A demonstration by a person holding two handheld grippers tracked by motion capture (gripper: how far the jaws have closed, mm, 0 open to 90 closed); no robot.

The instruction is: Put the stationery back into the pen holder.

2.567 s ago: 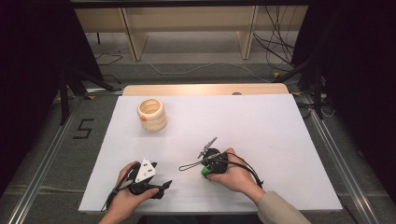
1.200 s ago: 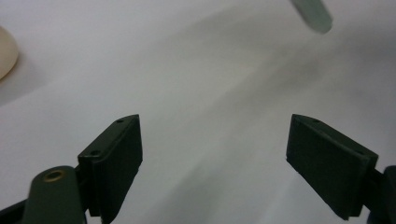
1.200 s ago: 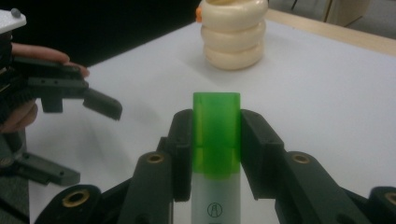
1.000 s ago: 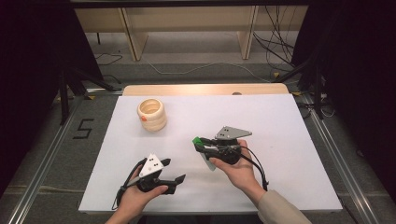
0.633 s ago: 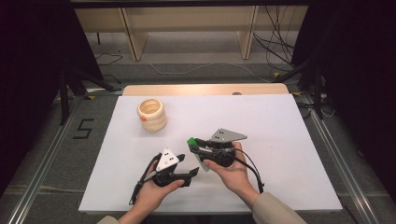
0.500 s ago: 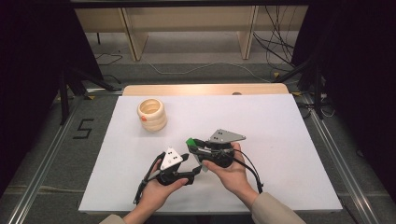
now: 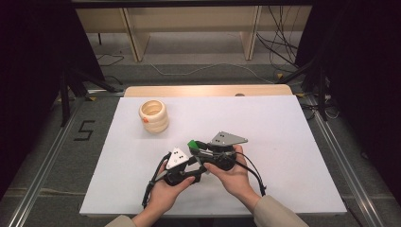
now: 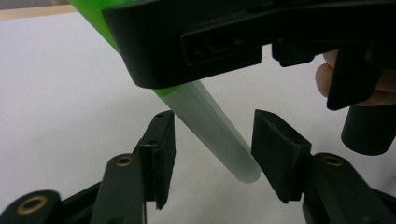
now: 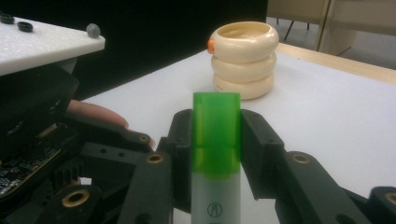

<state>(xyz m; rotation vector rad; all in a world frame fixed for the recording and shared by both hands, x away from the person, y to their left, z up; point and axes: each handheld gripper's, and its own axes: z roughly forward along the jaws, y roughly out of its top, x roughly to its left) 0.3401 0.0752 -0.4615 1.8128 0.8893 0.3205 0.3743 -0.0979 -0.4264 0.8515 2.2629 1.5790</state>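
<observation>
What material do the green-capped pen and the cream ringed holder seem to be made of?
The pen looks like plastic: a translucent green cap on a frosted whitish barrel with a faint sheen. The ringed holder looks like smooth, glossy plastic or glazed ceramic; its cream rings show soft highlights, so I cannot tell which.

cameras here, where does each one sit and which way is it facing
High view: above the person's side, looking forward and down at the white table; forearms, both hands show.
Left gripper view: on the left gripper, looking along its open jaws either side of the marker's white barrel.
Right gripper view: on the right gripper, facing the cream ring stack.
Shared: the green-capped marker.
</observation>
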